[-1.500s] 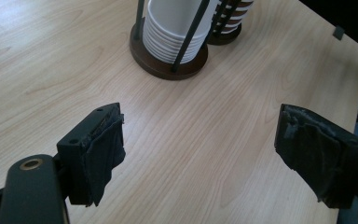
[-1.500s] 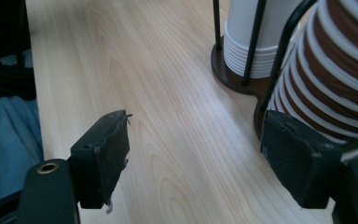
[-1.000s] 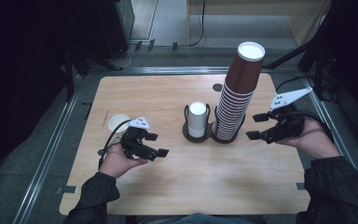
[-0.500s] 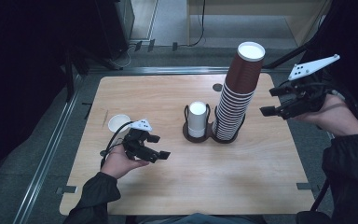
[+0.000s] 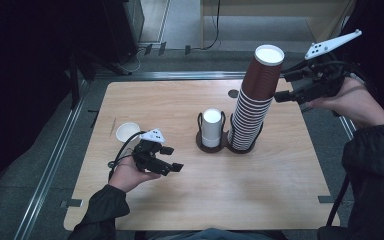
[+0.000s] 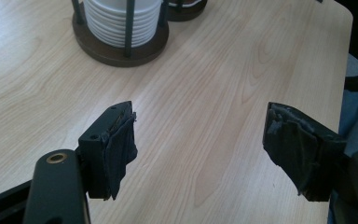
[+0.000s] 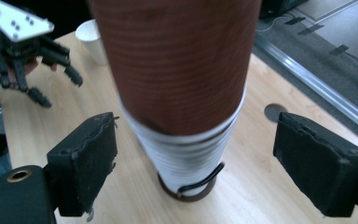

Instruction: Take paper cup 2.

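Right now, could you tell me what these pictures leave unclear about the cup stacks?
- Tall brown cup stack: top cut off by the right gripper view's upper edge; surface blurred.
- Short white cup stack: upper part cut off in the left gripper view.
- Stack counts: rims too small in the high view.

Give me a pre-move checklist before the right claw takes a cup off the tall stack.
1. Right claw open: ok, nothing between its jaws.
2. Right claw lined up with the tall cup stack: ok, the right gripper view shows the stack centred ahead of the jaws.
3. Pads clear of the stack: ok, gaps on both sides.
4. Stack seated in its holder: ok, though it leans slightly.
5. Left claw out of the way: ok, empty, low over the table.
6. Whether the top cup will separate easily: cannot tell.
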`<state>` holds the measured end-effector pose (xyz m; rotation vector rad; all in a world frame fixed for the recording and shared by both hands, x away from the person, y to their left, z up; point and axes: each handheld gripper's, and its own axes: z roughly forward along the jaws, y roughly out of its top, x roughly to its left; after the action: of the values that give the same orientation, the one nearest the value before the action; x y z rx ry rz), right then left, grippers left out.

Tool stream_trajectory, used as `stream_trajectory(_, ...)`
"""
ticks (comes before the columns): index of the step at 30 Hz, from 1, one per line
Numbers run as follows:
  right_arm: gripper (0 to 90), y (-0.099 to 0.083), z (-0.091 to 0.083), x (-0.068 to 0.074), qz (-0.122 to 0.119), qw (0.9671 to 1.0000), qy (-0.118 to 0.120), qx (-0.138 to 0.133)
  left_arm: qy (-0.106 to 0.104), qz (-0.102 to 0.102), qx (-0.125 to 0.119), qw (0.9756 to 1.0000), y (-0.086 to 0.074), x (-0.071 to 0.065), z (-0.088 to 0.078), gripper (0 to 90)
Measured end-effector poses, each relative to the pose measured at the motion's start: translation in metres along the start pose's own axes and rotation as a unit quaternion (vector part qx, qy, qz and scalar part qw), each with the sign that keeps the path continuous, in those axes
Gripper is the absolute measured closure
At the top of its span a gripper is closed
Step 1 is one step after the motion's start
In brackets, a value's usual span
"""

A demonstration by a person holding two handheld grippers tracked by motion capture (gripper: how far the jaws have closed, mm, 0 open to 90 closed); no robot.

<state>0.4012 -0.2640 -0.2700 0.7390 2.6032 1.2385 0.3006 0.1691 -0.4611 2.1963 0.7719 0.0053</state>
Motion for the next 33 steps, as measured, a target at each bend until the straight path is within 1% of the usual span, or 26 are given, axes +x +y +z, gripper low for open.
stream_trajectory(2, 13.9, 0.008, 0.000, -0.001, 0.001, 0.9999, 0.009, -0.005, 0.000, 0.003, 0.006, 1.0000, 0.000, 0.000, 0.002, 24.9)
stream_trajectory(3, 13.8, 0.011, 0.001, -0.002, 0.001, 0.9999, 0.014, -0.006, -0.004, 0.005, 0.009, 0.9999, 0.000, -0.001, 0.002, 24.9)
stream_trajectory(6, 13.8, 0.022, 0.005, 0.001, -0.012, 0.9999, 0.010, 0.000, -0.006, 0.014, 0.010, 0.9998, 0.000, -0.002, 0.002, 28.4)
stream_trajectory(9, 12.6, 0.034, 0.009, 0.004, -0.021, 0.9997, 0.012, -0.001, -0.006, 0.013, 0.007, 0.9999, 0.000, -0.001, 0.001, 28.1)
stream_trajectory(13, 12.9, 0.041, 0.011, 0.007, -0.027, 0.9996, 0.010, -0.002, -0.007, 0.016, 0.009, 0.9998, 0.000, -0.001, 0.002, 28.1)
stream_trajectory(15, 14.0, 0.047, 0.013, 0.009, -0.031, 0.9994, 0.014, 0.000, -0.009, 0.018, 0.010, 0.9997, 0.000, -0.002, 0.003, 28.0)
stream_trajectory(17, 14.0, 0.051, 0.014, 0.010, -0.034, 0.9994, 0.011, 0.003, -0.010, 0.020, 0.012, 0.9997, 0.000, -0.003, 0.003, 27.9)
stream_trajectory(20, 15.5, 0.059, 0.014, 0.012, -0.045, 0.9990, -0.001, 0.005, -0.009, 0.021, 0.014, 0.9996, -0.001, -0.003, 0.004, 27.8)
stream_trajectory(22, 18.1, 0.062, 0.012, 0.015, -0.053, 0.9986, -0.005, 0.002, -0.006, 0.021, 0.016, 0.9996, -0.002, -0.002, 0.003, 27.8)
stream_trajectory(25, 18.7, 0.064, 0.012, 0.016, -0.054, 0.9985, -0.009, 0.005, -0.004, 0.016, 0.013, 0.9998, -0.003, -0.001, 0.002, 28.2)
stream_trajectory(27, 19.0, 0.064, 0.012, 0.016, -0.056, 0.9984, -0.007, 0.006, -0.003, 0.017, 0.014, 0.9998, -0.003, -0.001, 0.002, 28.4)
stream_trajectory(28, 19.2, 0.065, 0.012, 0.016, -0.061, 0.9981, -0.007, 0.005, -0.001, 0.020, 0.015, 0.9997, -0.003, -0.001, 0.002, 28.4)
stream_trajectory(30, 19.4, 0.065, 0.011, 0.016, -0.062, 0.9980, -0.007, 0.006, 0.003, 0.026, 0.019, 0.9995, -0.004, -0.001, 0.002, 28.1)
stream_trajectory(33, 19.6, 0.067, 0.011, 0.016, -0.063, 0.9979, -0.006, 0.012, 0.003, 0.025, 0.020, 0.9995, -0.005, -0.001, 0.002, 28.2)
